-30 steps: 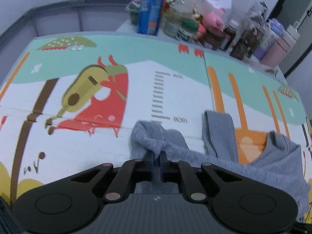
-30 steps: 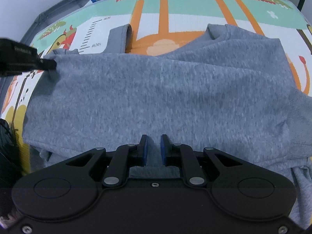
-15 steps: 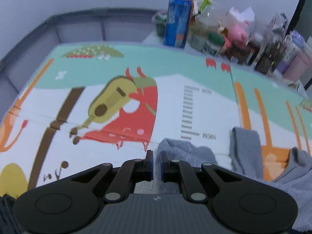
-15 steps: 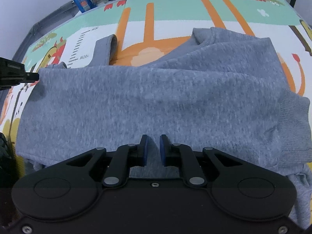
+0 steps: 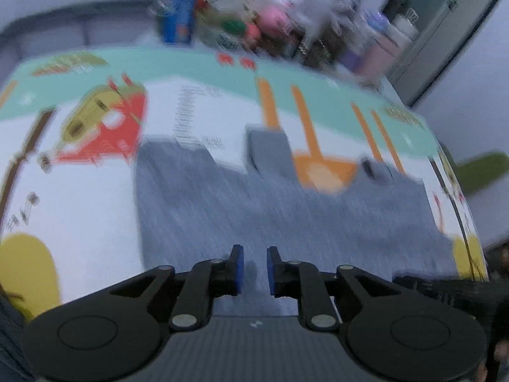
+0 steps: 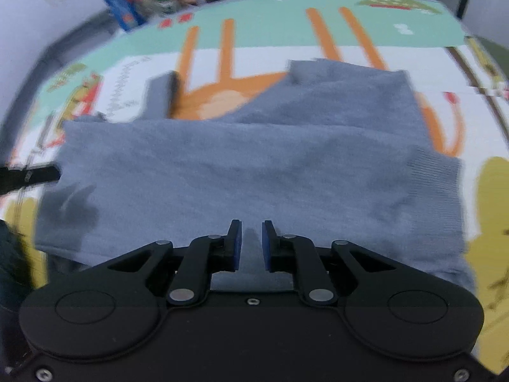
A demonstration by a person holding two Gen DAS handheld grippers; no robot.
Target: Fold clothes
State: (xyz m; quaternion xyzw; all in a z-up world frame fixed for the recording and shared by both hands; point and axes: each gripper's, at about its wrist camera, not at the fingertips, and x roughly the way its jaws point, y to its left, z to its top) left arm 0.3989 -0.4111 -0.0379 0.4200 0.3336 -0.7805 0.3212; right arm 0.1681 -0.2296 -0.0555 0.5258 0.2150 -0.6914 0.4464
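Note:
A grey sweatshirt [image 6: 254,165] lies folded across a colourful play mat [image 6: 270,28]; it also shows in the left wrist view [image 5: 286,203]. One sleeve cuff [image 5: 268,149] lies flat toward the far side. My left gripper [image 5: 253,265] is open and empty just above the near part of the cloth; it also shows at the left edge of the right wrist view [image 6: 44,173]. My right gripper [image 6: 251,245] is open and empty above the near edge of the folded cloth. Both views are motion-blurred.
Several bottles, jars and a blue carton [image 5: 181,12] crowd the far edge of the mat [image 5: 191,67]. A grey rail [image 5: 79,31] runs behind it. A ribbed hem [image 6: 435,187] lies at the garment's right end.
Both grippers have opened and let go of the sweatshirt. The left gripper has pulled back and swung right; the cloth now lies flat on the mat.

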